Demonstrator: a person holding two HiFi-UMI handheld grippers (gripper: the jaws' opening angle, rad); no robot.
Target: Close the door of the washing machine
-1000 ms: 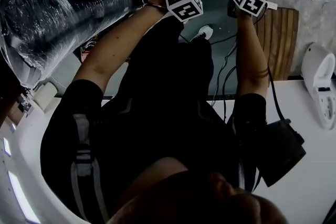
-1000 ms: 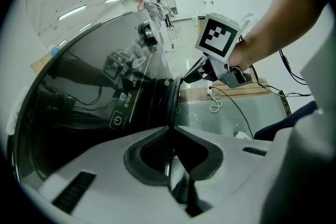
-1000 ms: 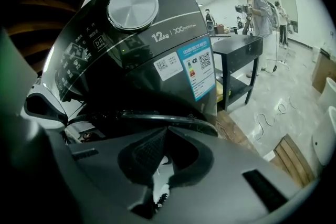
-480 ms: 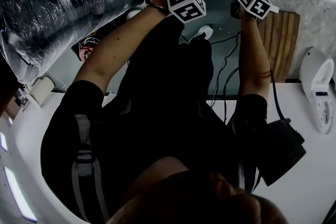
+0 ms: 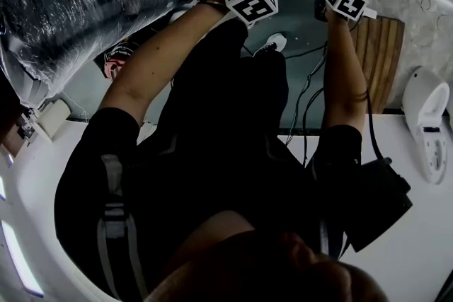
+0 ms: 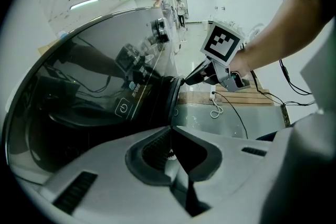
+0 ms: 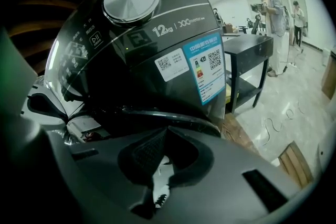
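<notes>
Left hand-held gripper (image 6: 170, 131) clenched on nothing, matte grey jaws pinched to a ribbed point just beside the rim of the washing machine door (image 6: 100, 92): broad, domed, glossy black glass mirroring cables, cut off at left. Right hand-held gripper (image 7: 167, 131) likewise clenched and empty, toothed lower edges showing, near the door's dark curved rim. Beyond, slanted glossy control panel (image 7: 121, 55) with brushed-metal round knob (image 7: 131, 0) and paper labels (image 7: 207, 71). Gap between door and machine too dark to judge.
</notes>
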